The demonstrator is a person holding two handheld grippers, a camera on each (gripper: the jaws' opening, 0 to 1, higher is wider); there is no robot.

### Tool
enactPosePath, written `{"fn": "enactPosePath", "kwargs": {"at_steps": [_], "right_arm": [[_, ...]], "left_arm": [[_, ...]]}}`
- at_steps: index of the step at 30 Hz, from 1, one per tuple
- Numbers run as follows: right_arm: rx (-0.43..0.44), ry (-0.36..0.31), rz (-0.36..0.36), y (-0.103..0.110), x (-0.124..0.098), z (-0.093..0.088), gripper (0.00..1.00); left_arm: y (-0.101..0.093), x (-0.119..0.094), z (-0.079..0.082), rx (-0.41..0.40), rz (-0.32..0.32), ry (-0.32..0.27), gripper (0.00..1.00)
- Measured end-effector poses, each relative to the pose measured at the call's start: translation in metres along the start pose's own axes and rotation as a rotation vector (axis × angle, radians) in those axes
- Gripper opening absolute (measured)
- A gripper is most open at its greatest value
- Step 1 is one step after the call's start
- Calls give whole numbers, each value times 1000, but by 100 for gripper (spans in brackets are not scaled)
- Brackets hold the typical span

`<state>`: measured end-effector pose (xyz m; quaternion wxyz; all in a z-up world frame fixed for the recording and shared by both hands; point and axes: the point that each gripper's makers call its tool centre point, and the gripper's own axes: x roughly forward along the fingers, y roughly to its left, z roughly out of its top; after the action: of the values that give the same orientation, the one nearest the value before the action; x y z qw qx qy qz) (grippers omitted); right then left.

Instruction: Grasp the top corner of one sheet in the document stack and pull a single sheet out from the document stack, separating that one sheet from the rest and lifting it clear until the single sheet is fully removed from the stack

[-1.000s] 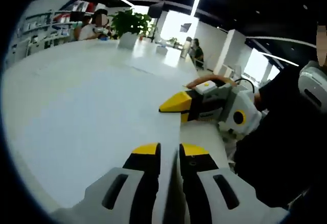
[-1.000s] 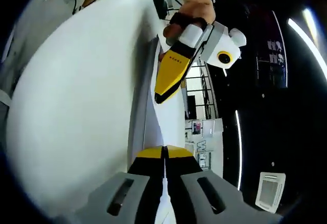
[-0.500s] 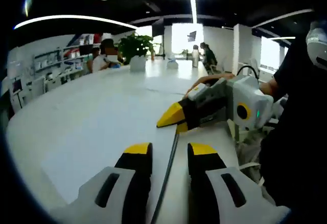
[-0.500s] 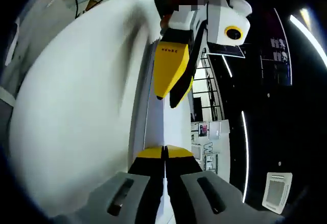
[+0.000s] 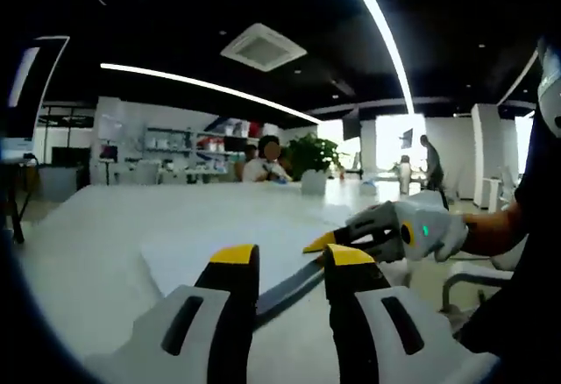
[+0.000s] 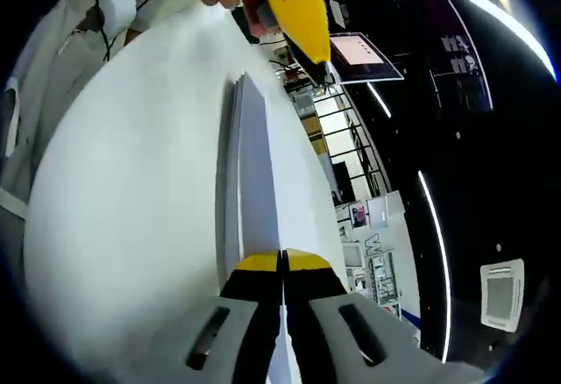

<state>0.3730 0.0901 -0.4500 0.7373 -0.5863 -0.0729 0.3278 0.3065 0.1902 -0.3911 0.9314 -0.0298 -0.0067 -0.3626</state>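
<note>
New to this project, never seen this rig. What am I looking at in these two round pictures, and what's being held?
No robot arm: a person holds a two-jaw gripper in each hand, and a fisheye camera rides on each, looking along its jaws. In the left gripper view, the left gripper has its jaws apart, empty, above a white table with the document stack on it. The right gripper enters from the right. In the right gripper view, the right gripper's jaws are shut on a sheet of the stack, seen edge-on. People and a plant sit behind.

White sheet (image 6: 256,182) raised edge-on off white document stack (image 6: 131,217); near corner pinched.
</note>
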Motion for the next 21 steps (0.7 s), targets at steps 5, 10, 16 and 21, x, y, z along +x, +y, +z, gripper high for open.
{"fn": "enactPosePath", "kwargs": {"at_steps": [5, 10, 16, 21], "right_arm": [[33, -9, -1, 0, 0, 0, 1], [56, -9, 3, 0, 1, 0, 1], [88, -14, 7, 0, 1, -1, 1], [151, 7, 61, 1, 3, -3, 2]], "left_arm": [[12, -9, 19, 101, 82, -73, 29], [12, -7, -6, 82, 90, 23, 36], [16, -2, -22, 50, 156, 71, 40], [9, -2, -13, 73, 146, 58, 39]]}}
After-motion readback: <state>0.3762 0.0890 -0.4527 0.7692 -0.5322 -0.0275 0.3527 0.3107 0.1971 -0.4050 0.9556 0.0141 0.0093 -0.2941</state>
